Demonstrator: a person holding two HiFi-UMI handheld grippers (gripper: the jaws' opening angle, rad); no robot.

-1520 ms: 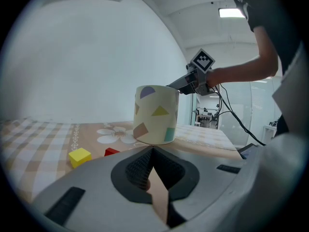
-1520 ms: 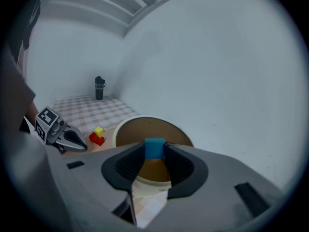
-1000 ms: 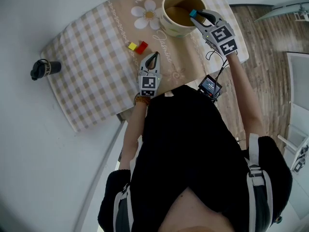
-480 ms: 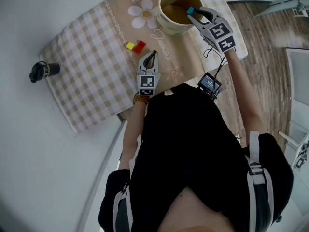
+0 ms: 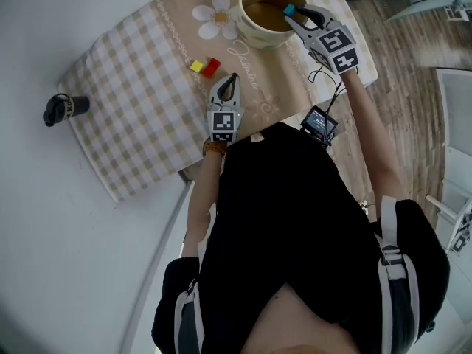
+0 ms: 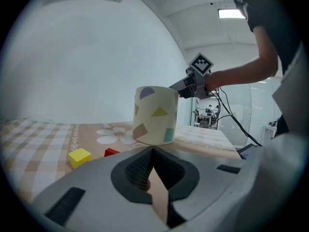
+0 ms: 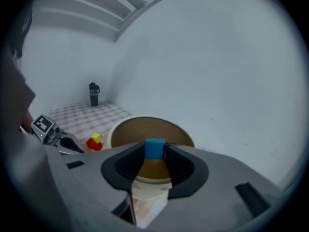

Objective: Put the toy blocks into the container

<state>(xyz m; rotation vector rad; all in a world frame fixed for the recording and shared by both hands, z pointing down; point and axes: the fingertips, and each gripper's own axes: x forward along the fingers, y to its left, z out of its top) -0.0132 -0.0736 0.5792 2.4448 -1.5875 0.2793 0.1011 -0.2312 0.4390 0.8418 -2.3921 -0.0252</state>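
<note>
The right tongs [image 7: 154, 153] are clamped on a blue block [image 7: 154, 148], pinched at their very tips, and they hang over the open mouth of the cup [image 7: 120, 125]. The step in hand looks like the drop. The next move calls only for parting the jaws so the block falls inside, then drawing clear of the rim. The left tongs [image 6: 152, 151] are closed on nothing, low over the desk [image 5: 147, 116]. Ahead of them and a little to their left lie a yellow block [image 6: 79, 157] and a red block [image 6: 111, 152], side by side short of the cup; both are not yet picked.
</note>
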